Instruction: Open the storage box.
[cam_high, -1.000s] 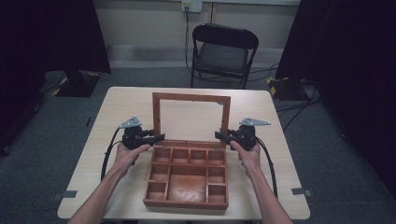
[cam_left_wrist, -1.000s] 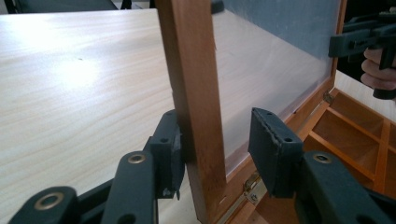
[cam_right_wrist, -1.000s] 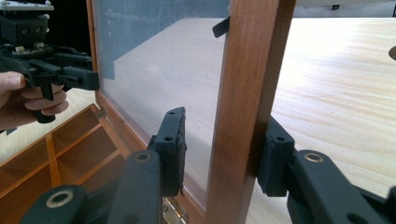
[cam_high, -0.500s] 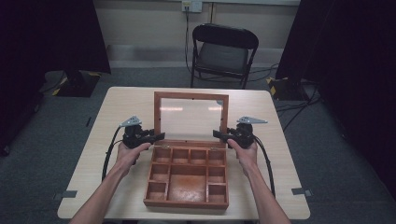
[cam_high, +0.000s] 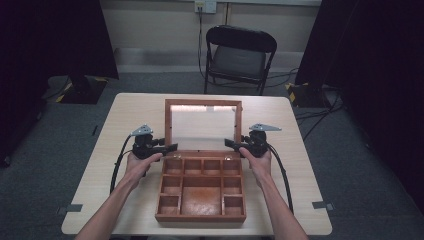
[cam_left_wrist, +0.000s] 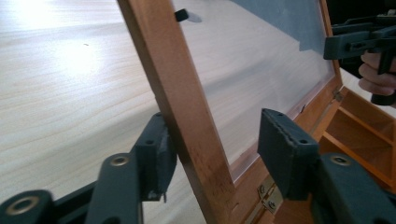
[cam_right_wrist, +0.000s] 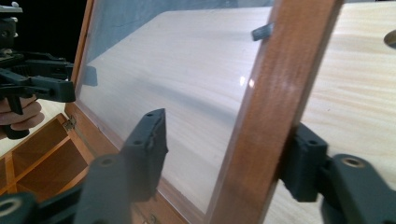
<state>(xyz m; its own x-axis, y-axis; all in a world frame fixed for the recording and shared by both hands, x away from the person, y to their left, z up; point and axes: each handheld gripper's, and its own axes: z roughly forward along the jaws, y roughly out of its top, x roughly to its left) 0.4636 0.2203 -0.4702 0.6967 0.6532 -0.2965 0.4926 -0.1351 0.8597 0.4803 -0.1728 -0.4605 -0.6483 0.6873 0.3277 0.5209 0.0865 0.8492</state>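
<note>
I stand at a pale wooden counter (cam_high: 130, 112) with a wooden box (cam_high: 201, 187) in front of me, its partitioned tray lying open toward my near side. The box's glass-paned lid (cam_high: 202, 125) stands nearly upright at the far edge of the tray, hinged along the bottom. My left tongs (cam_high: 167, 148) sit at the lid's left frame rail; in the left gripper view the rail (cam_left_wrist: 182, 107) passes between the two black pads, touching the one behind it while the pad on the glass side stands clear, so nothing is clamped. Those tongs have just been opening. My right tongs (cam_high: 231, 143) sit at the lid's right frame rail (cam_right_wrist: 268, 112); in the right gripper view that rail rests against the outer pad while the pad on the glass side stands well apart. These too have just been opening. Beyond the counter, on the far side, stands a black folding chair (cam_high: 240, 55).
</note>
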